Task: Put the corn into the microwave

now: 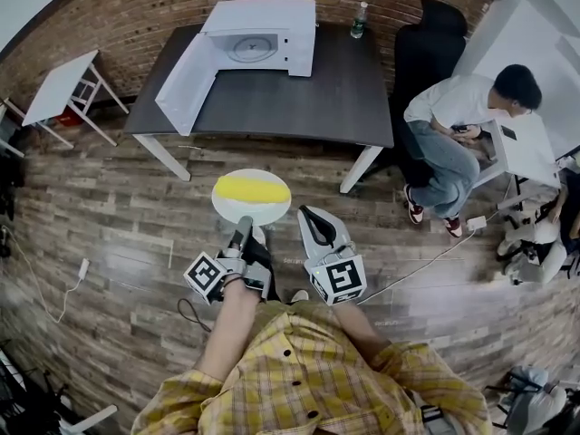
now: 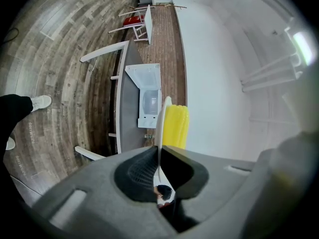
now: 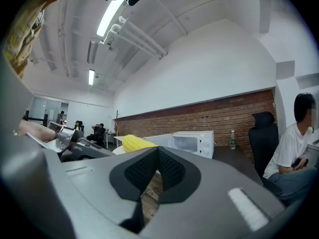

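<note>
A yellow corn cob (image 1: 251,188) lies on a white plate (image 1: 272,208) held out above the wooden floor. My left gripper (image 1: 242,227) is shut on the plate's near rim. In the left gripper view the plate (image 2: 160,126) shows edge-on between the pads, with the corn (image 2: 176,126) on it. My right gripper (image 1: 311,214) hangs beside the plate, shut and empty. The white microwave (image 1: 261,36) stands on the dark table (image 1: 299,98) ahead with its door (image 1: 184,83) swung open to the left. The right gripper view also shows the corn (image 3: 137,143) and the microwave (image 3: 193,143).
A person (image 1: 458,130) sits at the right by a white desk, next to a black chair (image 1: 426,57). A bottle (image 1: 359,21) stands at the table's back edge. A small white table (image 1: 62,89) is at the left. Cables (image 1: 426,265) lie on the floor.
</note>
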Available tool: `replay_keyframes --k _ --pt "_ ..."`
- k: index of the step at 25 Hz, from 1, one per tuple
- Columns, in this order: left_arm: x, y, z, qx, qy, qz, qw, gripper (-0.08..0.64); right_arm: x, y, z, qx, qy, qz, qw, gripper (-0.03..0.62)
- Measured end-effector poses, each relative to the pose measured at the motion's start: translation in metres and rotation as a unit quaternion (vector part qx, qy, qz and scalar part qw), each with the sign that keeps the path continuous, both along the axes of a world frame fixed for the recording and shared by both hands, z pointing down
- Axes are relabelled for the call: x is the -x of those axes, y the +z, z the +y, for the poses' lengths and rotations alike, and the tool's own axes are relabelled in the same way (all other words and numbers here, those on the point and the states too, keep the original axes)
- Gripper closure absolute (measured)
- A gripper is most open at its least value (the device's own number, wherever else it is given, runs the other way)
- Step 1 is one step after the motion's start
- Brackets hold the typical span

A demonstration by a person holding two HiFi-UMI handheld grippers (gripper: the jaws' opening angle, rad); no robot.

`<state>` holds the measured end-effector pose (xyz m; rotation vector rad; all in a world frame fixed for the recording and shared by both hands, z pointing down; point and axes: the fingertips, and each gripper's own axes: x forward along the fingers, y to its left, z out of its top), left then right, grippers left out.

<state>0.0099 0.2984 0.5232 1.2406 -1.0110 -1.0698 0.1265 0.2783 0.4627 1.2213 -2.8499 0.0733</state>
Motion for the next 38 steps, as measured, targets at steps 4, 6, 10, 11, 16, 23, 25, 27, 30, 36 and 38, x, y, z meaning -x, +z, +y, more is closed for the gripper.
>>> replay_keyframes --k 4,6,10,11,16,23,25,27,30,36,38 --pt "0.008 0.005 -0.037 0.002 0.004 -0.001 1.0 0.541 0.007 -0.003 -0.039 -0.004 0.002 -0.001 1.0 0.588" --pt "0.015 0.006 -0.061 0.001 0.006 -0.002 1.0 0.541 0.015 -0.004 -0.061 -0.006 0.002 -0.003 1.0 0.588" --pt "0.032 0.002 -0.11 -0.003 0.01 0.003 0.9999 0.541 0.036 -0.006 -0.105 -0.011 0.002 0.001 1.0 0.588" --pt "0.037 0.0 -0.122 -0.005 0.011 0.004 0.9999 0.541 0.041 -0.007 -0.116 -0.013 0.004 0.002 1.0 0.588" --pt "0.064 -0.012 -0.179 -0.005 0.021 0.009 0.9997 0.541 0.062 -0.016 -0.171 -0.007 0.022 0.002 1.0 0.588" --pt "0.1 -0.023 -0.256 -0.002 0.04 0.007 0.9992 0.541 0.093 -0.027 -0.244 -0.001 0.05 0.0 0.999 0.588" --pt "0.11 -0.023 -0.275 0.0 0.046 0.004 0.9989 0.541 0.102 -0.03 -0.263 0.0 0.058 0.0 0.998 0.588" --pt "0.119 -0.023 -0.294 0.002 0.052 0.002 0.9986 0.541 0.11 -0.032 -0.281 -0.001 0.066 -0.001 0.998 0.588" --pt "0.129 -0.023 -0.319 0.004 0.062 0.002 0.998 0.541 0.12 -0.03 -0.305 0.004 0.077 -0.003 0.997 0.588" --pt "0.147 -0.022 -0.357 0.006 0.081 -0.008 0.9967 0.541 0.139 -0.028 -0.339 0.006 0.092 0.003 0.996 0.588" --pt "0.151 -0.02 -0.365 0.007 0.086 -0.01 0.9962 0.541 0.141 -0.027 -0.349 0.007 0.099 0.003 0.995 0.588"
